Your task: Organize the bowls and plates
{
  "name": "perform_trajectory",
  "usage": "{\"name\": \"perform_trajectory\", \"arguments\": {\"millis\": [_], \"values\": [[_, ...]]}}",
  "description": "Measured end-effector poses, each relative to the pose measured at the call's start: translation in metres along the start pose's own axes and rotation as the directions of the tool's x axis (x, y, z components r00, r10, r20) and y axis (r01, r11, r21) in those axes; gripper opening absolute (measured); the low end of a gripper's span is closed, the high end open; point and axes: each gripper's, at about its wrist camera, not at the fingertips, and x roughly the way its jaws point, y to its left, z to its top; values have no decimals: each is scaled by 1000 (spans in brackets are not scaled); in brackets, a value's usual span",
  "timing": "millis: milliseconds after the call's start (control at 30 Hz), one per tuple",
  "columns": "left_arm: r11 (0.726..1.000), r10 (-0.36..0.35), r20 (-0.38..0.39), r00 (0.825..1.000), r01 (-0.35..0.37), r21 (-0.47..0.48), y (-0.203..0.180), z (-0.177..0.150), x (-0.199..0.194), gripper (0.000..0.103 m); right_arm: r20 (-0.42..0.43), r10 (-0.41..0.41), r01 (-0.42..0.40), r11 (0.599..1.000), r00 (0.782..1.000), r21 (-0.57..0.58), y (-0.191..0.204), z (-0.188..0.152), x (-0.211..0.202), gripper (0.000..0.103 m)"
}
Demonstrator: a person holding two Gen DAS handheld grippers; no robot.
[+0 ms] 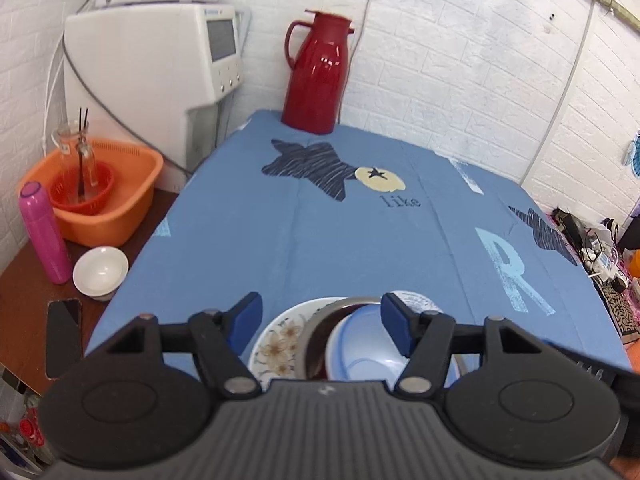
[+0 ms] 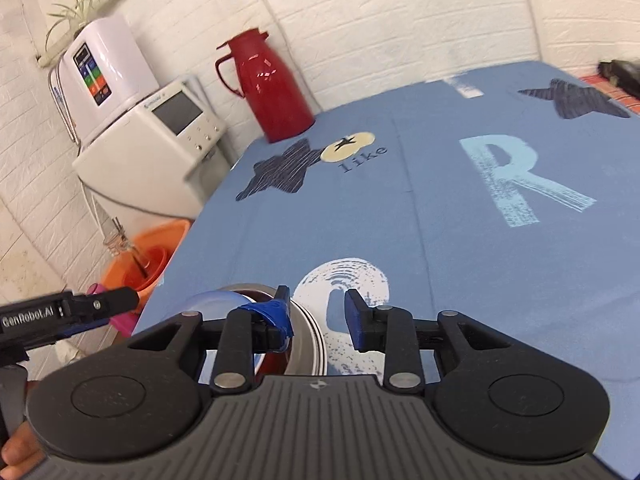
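Observation:
A stack of dishes sits at the near edge of the blue tablecloth [image 1: 340,232]. A white plate with brown flowers [image 1: 276,348] is at the bottom, a metal bowl [image 1: 340,306] with a dark red inside rests on it, and a light blue bowl [image 1: 364,344] lies in that. My left gripper [image 1: 322,322] hovers just above the stack, open, nothing between its fingers. In the right wrist view the metal bowl [image 2: 306,332] and blue bowl [image 2: 212,300] sit low left. My right gripper [image 2: 318,314] is open, its left finger over the bowl's rim.
A red thermos jug [image 1: 316,76] stands at the cloth's far edge. Left of the table are an orange basin [image 1: 108,192], a pink bottle [image 1: 42,232], a small white bowl [image 1: 100,272] and a dark phone [image 1: 62,336]. White appliances [image 1: 160,72] stand behind them. Clutter lies at the right edge.

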Motion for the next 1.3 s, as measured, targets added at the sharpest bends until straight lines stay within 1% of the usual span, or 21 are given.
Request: {"name": "perform_trajectory", "arguments": {"millis": [100, 200, 300, 333, 467, 600, 700, 767, 867, 933, 1067, 1200, 1300], "values": [[1000, 8, 49, 999, -9, 18, -20, -6, -12, 66, 22, -18, 18, 1000, 1000, -25, -2, -10, -11, 14], [999, 14, 80, 997, -18, 50, -37, -19, -27, 67, 52, -53, 53, 999, 997, -5, -8, -21, -24, 16], [997, 6, 85, 996, -12, 74, -49, -37, -41, 68, 26, -130, 129, 991, 991, 31, -16, -29, -36, 17], [997, 5, 85, 996, -12, 81, -53, -44, -46, 69, 27, -135, 134, 990, 990, 44, -20, -33, -40, 17], [992, 23, 97, 995, -35, 118, -61, -77, -64, 70, 55, -131, 124, 985, 990, 116, -37, -54, -55, 18], [989, 45, 108, 993, -60, 138, -64, -110, -77, 71, 61, -147, 138, 981, 987, 139, -46, -76, -68, 20], [986, 44, 91, 995, -57, 153, -67, -134, -84, 71, 65, -160, 150, 979, 985, 136, -49, -89, -78, 21], [982, 18, 80, 997, -32, 185, -71, -149, -89, 71, 75, -175, 165, 979, 982, 124, -51, -97, -85, 21], [976, 9, 76, 997, -26, 218, -76, -171, -97, 71, 87, -178, 166, 978, 980, 128, -54, -108, -97, 22], [972, -13, 64, 998, -2, 236, -78, -182, -101, 71, 99, -173, 160, 979, 980, 130, -54, -116, -106, 22], [972, -36, 51, 998, 24, 232, -78, -198, -113, 71, 128, -174, 162, 981, 976, 104, -50, -132, -124, 24], [971, -37, 75, 996, 18, 239, -78, -208, -126, 71, 176, -171, 159, 984, 970, 78, -43, -147, -140, 25], [968, -30, 83, 996, 8, 249, -80, -211, -128, 71, 173, -163, 154, 986, 971, 60, -40, -153, -140, 26]]}}
